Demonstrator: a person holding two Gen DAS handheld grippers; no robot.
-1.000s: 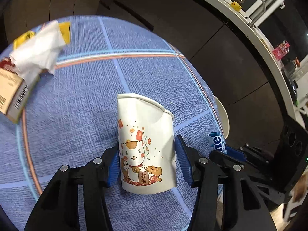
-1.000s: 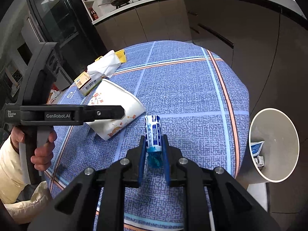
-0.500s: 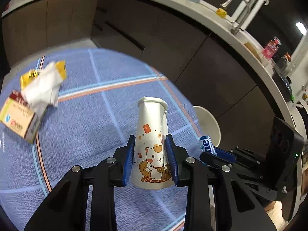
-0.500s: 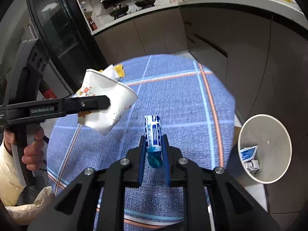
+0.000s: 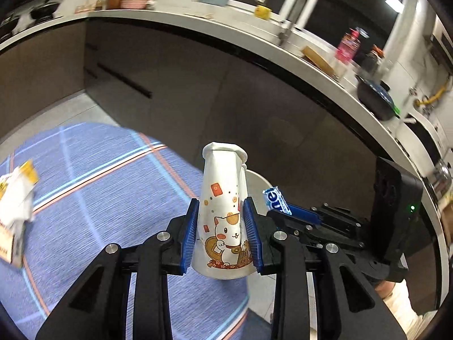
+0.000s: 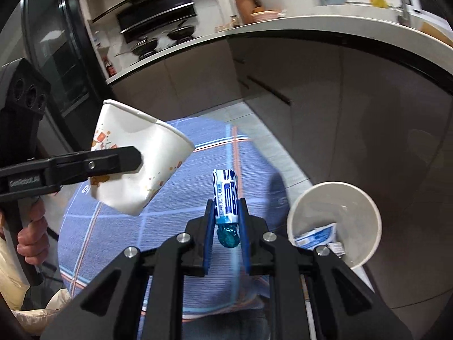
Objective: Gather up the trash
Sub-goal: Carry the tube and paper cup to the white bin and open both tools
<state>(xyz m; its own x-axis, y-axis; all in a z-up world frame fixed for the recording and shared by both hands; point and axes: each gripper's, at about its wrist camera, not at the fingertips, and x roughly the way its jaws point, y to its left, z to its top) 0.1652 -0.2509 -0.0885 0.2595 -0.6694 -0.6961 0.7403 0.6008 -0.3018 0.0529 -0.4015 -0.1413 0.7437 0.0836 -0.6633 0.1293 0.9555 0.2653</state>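
My left gripper [image 5: 222,229] is shut on a white paper cup [image 5: 223,212] with a cat print, squeezed flat and held in the air above the blue table. The cup also shows in the right wrist view [image 6: 141,167], at the left. My right gripper [image 6: 226,226] is shut on a blue and white candy wrapper [image 6: 225,198], also lifted off the table; the wrapper shows in the left wrist view [image 5: 276,199]. A white trash bin [image 6: 334,192] stands on the floor to the right of the table, holding a few wrappers.
A round table with a blue checked cloth [image 5: 93,187] lies below both grippers. A crumpled tissue and a small carton [image 5: 14,209] lie at its left edge. Dark kitchen cabinets [image 5: 226,90] and a curved counter stand behind.
Both grippers rose from the table with their loads. The left gripper closed tighter, flattening the cup. Both swung towards the bin side.
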